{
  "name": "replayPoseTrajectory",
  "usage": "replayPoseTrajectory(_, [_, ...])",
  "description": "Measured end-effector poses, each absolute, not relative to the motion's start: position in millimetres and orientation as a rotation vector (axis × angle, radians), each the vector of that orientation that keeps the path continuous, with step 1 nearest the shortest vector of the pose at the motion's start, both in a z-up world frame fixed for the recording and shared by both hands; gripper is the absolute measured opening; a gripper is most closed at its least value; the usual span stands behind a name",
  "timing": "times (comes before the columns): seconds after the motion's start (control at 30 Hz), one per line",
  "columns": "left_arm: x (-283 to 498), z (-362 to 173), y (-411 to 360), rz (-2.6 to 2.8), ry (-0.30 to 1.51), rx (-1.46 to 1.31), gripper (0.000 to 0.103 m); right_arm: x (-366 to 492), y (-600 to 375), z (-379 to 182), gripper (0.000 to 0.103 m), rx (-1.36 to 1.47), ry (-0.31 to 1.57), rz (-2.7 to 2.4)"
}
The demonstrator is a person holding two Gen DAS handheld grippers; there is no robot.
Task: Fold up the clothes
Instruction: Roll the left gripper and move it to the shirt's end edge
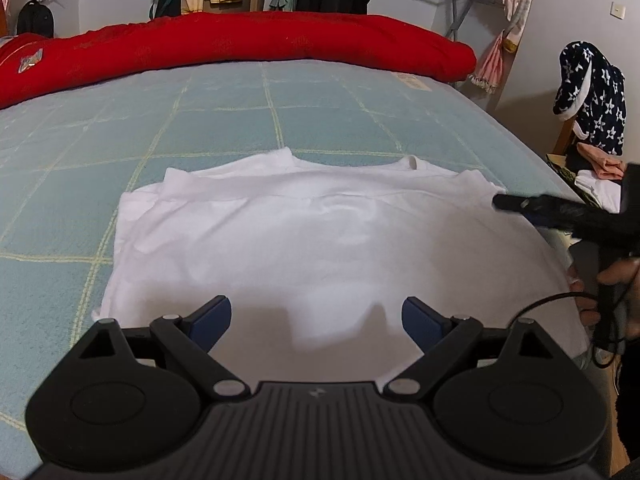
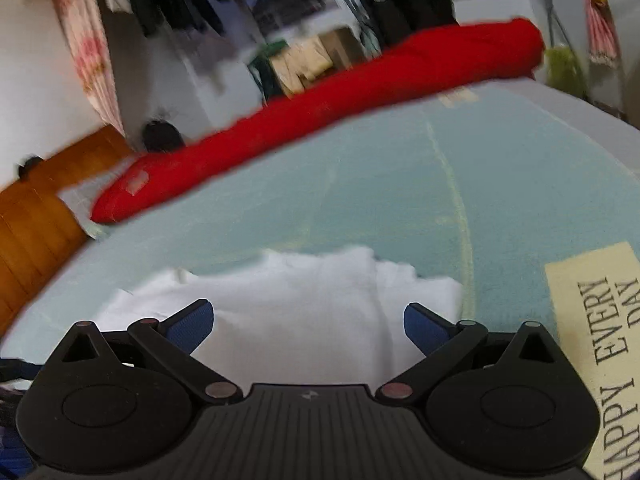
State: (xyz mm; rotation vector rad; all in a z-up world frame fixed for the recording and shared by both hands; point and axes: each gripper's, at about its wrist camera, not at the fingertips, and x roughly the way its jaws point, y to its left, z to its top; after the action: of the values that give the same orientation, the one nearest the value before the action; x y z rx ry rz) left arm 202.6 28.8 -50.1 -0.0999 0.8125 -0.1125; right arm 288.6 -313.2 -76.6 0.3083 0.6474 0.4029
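Observation:
A white T-shirt [image 1: 312, 236] lies flat on the light blue checked bed cover [image 1: 224, 120], its sleeves folded in, collar at the far side. My left gripper [image 1: 316, 320] hangs open over the shirt's near hem, nothing between its blue pads. The other hand-held gripper [image 1: 520, 204] reaches in from the right, its tip at the shirt's right shoulder edge. In the right wrist view, the right gripper [image 2: 308, 324] stands open above the same white T-shirt [image 2: 296, 304], empty; this view is motion-blurred.
A long red rolled quilt [image 1: 240, 44] lies across the far side of the bed. A star-patterned navy garment [image 1: 592, 96] drapes over a chair at right, clothes piled below it. A cream label [image 2: 600, 344] reading "HAPPY EVERY DAY" is on the cover. Clothes hang on racks behind.

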Motion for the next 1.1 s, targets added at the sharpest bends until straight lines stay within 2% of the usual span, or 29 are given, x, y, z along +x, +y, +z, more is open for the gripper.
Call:
replayPoseTrajectory(0.23, [214.4, -55.6, 29.7, -0.100, 0.834, -0.086, 0.092, 287.9, -313.0, -63.5, 0.103, 0.309, 0.595, 0.402])
replayPoseTrajectory(0.4, [213.1, -55.5, 30.8, -0.120, 0.831, -0.093, 0.092, 308.1, -306.7, -75.7, 0.103, 0.290, 0.670, 0.367])
replayPoseTrajectory(0.63, [201.5, -52.2, 40.3, -0.133, 0.807, -0.111, 0.092, 251.3, -302.8, -36.0, 0.103, 0.289, 0.589, 0.407])
replayPoseTrajectory(0.87, [186.8, -72.0, 63.8, -0.145, 0.851, -0.225, 0.092, 210.6, -277.2, -62.1, 0.103, 0.223, 0.681, 0.417])
replayPoseTrajectory(1.0, [178.5, -48.9, 81.0, -0.184, 0.744, -0.229, 0.092, 196.8, -267.0, -54.6, 0.103, 0.150, 0.683, 0.389])
replayPoseTrajectory(1.1, [182.1, -55.0, 93.0, -0.176, 0.733, -0.245, 0.096, 192.2, -267.6, -50.9, 0.103, 0.198, 0.683, 0.381])
